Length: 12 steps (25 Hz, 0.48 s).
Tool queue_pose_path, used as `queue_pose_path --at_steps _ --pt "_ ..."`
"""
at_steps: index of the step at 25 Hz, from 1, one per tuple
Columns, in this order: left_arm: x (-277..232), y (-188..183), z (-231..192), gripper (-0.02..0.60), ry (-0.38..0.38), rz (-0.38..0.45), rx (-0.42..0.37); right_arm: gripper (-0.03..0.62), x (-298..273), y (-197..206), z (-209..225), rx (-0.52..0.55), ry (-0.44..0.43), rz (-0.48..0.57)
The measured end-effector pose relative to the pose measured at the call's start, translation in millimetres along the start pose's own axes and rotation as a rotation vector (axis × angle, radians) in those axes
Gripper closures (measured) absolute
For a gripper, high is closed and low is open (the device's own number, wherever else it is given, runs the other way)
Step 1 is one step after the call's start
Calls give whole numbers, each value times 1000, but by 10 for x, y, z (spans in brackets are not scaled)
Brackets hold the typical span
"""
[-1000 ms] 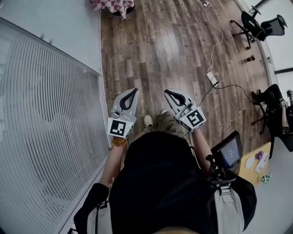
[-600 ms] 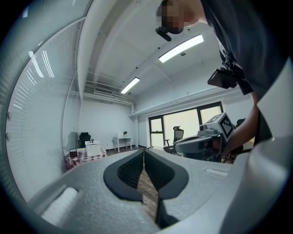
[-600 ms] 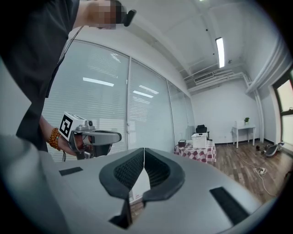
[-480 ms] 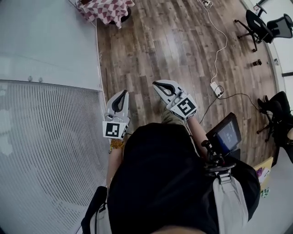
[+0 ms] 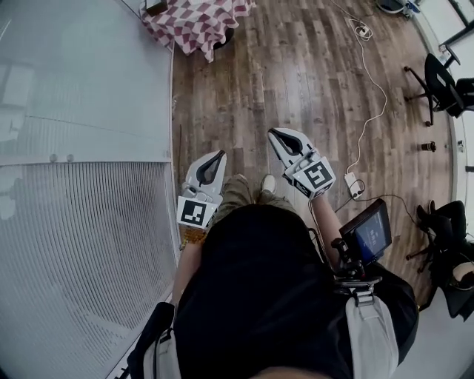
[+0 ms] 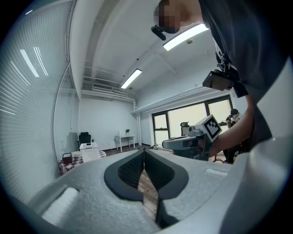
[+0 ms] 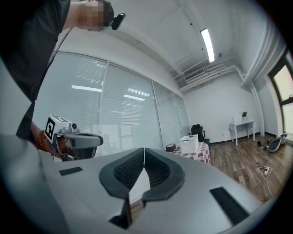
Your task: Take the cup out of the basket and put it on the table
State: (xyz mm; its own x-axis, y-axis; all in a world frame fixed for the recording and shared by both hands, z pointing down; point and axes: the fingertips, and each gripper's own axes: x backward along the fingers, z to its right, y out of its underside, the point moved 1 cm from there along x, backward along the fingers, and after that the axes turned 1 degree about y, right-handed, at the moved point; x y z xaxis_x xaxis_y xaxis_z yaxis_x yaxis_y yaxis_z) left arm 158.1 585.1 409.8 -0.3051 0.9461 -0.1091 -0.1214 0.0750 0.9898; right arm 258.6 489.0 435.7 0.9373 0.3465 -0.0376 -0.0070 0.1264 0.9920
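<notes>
At your far left runs the glass wall with its slatted blinds, and you are keeping close beside it, which lines you up with the checked-cloth worktop at the head view's upper edge. Your left tool is carried level in front of your body with its jaws pressed together and nothing between them; there is nothing within reach to grip, so closed and tucked in looks like a sensible way to carry it. Just right of it, your right tool is held the same way, its jaws closed tip to tip on nothing and pointing down the room. Through its view you can see why both point that way: the white basket stands on the worktop well ahead, with a small dark box beside it. The cup cannot be made out from here; going by the task it should be inside the basket, hidden by the mesh wall. Further right the wooden floor is crossed by a white cable, well off your line. I judge the task not yet started: the approach comes first, then spreading one tool's jaws above the basket.
</notes>
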Motion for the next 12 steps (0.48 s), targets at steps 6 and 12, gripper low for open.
queue_pose_path --at_steps 6,12 --pt "-584 206 -525 577 -14 -10 72 582 -443 36 501 9 10 -64" --pt "-1530 309 -1485 577 11 32 73 582 -1259 -31 1223 39 42 -111"
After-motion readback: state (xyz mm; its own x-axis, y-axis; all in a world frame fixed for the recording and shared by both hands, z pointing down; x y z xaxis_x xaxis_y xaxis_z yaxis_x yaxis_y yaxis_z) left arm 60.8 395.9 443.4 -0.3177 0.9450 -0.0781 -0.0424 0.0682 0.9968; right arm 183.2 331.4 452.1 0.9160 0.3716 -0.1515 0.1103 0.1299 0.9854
